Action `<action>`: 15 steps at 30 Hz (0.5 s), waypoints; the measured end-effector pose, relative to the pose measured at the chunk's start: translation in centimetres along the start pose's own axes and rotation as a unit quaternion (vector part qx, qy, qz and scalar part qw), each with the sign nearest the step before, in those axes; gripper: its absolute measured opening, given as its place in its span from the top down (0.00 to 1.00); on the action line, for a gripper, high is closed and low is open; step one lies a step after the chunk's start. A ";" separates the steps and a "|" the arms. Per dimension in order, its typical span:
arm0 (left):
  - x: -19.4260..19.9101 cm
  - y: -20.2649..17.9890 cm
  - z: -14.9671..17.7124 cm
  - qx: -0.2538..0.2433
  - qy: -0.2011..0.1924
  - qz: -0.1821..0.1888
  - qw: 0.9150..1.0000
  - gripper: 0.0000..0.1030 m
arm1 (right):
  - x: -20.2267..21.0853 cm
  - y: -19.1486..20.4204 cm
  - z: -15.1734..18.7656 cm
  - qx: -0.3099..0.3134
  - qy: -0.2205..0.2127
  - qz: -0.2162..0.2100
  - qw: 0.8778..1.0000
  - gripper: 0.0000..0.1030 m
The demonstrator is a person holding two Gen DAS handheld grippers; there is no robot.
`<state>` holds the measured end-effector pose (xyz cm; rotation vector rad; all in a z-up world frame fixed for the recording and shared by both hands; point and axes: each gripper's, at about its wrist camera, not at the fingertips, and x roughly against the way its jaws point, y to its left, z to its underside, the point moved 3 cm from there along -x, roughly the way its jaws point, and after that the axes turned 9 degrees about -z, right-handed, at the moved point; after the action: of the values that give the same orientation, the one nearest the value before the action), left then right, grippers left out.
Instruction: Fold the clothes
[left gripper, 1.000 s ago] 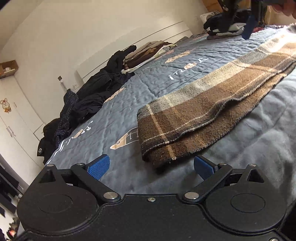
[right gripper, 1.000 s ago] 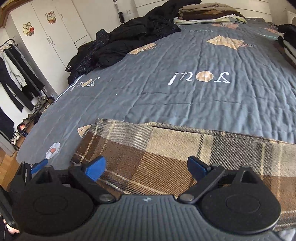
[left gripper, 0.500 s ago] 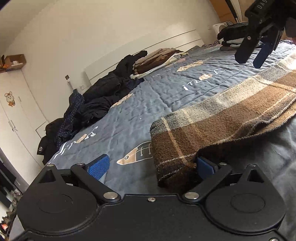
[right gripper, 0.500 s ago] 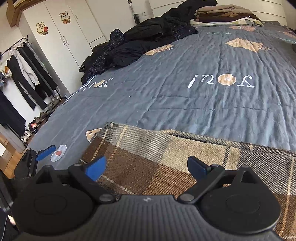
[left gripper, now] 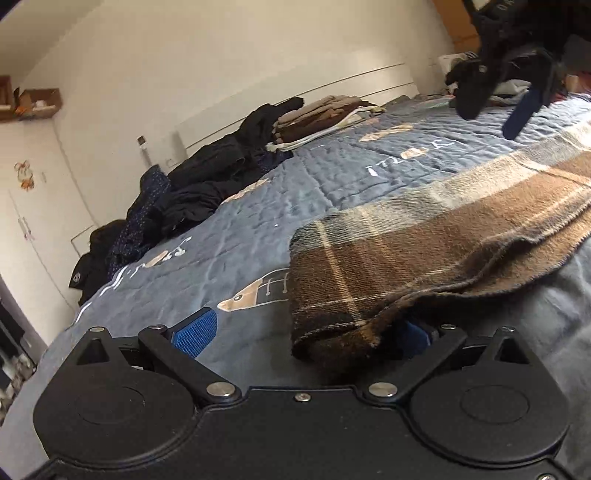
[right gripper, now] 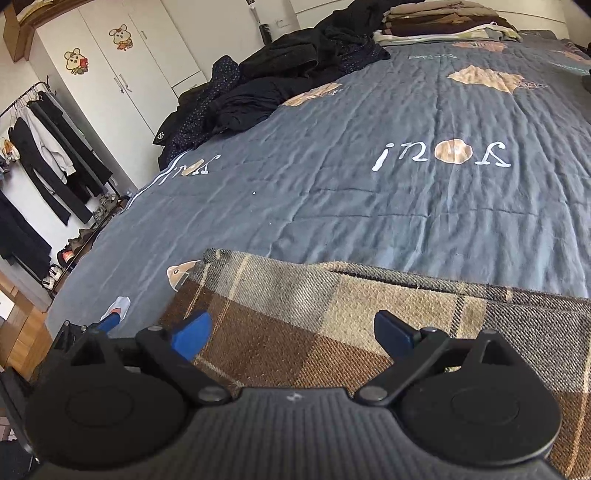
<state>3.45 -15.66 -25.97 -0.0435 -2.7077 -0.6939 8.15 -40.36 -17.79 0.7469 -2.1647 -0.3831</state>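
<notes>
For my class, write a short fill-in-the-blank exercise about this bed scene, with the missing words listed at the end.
1. The plaid scarf lies on a quilt whose main colour is ____.
2. The left gripper has its fingers ____, with a scarf end between them.
3. Beyond the dark clothes heap, near the headboard, sits a ____ stack of clothes.
4. The wardrobe doors carry cartoon ____ stickers.

Missing words: blue; open; folded; mouse

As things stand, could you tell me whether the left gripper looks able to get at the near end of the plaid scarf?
Probably yes. The left gripper sits at the folded end of the plaid scarf, jaws open, with the scarf's corner already draped over the right-hand jaw. Nothing lies between them on the quilt.
</notes>
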 end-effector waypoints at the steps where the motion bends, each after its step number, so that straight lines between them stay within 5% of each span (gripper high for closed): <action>1: -0.3 -0.1 0.0 -0.006 0.005 -0.008 1.000 0.03 | 0.0 -0.1 0.0 -0.003 0.000 0.000 1.000 0.08; 9: -2.2 -1.9 -1.0 -0.064 -0.006 -0.040 0.997 0.02 | -0.7 0.2 0.5 0.008 0.012 0.004 1.000 0.08; 11: -2.6 -1.5 -0.8 -0.069 -0.009 -0.054 0.996 0.10 | -0.8 0.0 0.6 0.007 0.014 0.006 1.000 0.08; 12: -2.6 -1.0 -0.7 -0.071 -0.011 -0.064 0.995 0.22 | -0.9 -0.1 0.7 0.007 0.015 0.008 1.000 0.08; 15: -2.4 2.0 -0.1 -0.061 -0.022 -0.085 0.994 0.18 | -1.3 -0.9 1.0 0.003 0.023 0.018 1.000 0.08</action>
<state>6.01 -13.84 -25.77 0.1454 -2.7297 -0.9170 8.36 -40.20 -19.67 0.7127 -2.1340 -0.3390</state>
